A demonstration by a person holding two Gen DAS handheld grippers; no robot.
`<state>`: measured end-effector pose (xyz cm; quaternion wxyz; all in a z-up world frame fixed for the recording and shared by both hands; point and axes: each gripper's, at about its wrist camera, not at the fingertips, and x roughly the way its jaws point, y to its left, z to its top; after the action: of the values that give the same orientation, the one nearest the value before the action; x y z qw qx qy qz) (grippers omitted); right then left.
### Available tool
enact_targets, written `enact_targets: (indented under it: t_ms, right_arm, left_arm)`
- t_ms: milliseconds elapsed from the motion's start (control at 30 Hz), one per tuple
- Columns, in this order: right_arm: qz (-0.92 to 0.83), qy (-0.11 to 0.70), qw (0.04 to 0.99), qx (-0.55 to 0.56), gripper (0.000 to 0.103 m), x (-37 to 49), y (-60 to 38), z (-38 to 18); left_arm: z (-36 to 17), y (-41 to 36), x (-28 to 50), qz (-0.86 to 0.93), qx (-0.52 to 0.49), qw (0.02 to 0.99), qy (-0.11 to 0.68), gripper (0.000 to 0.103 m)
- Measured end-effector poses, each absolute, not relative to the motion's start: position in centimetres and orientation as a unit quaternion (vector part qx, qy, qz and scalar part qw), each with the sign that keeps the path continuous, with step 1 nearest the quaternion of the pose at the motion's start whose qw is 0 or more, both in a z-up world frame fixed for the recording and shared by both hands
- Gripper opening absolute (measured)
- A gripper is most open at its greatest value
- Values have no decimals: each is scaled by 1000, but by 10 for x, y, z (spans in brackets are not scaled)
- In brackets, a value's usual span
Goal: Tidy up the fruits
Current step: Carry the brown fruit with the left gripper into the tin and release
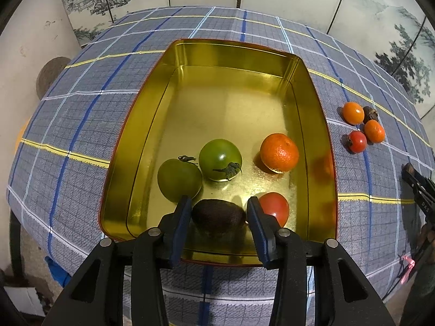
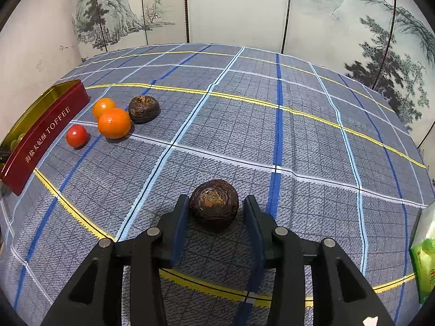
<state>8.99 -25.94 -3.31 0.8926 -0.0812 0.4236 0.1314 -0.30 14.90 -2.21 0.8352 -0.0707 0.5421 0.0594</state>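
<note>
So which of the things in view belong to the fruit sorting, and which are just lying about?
Part of the job:
- gold tin, holding two green tomatoes, a mandarin, a red tomato and a dark fruit
- loose cluster on the cloth
- dark round fruit between the right gripper's fingers

Lying about:
- green packet
- painted screen

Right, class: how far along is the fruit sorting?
Done: two green tomatoes, an orange and a red tomato lie in the gold tin. In hand: a dark fruit sits in the tin between the left gripper's fingers; another sits on the cloth between the right gripper's. Left: two oranges, a small tomato and a third dark fruit beside the tin.
</note>
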Motion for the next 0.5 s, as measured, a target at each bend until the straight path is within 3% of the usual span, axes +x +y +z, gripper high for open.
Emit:
enact_targets:
  t_ms: [167, 500]
  right_arm:
    - [132, 423, 893, -81, 32, 91, -259, -33]
    - [112, 424, 895, -80, 31, 94, -257, -30]
  left_arm:
    - [-18, 152, -5, 60, -75, 840, 535, 50]
    - [-10, 146, -13, 59, -67, 852, 516, 60]
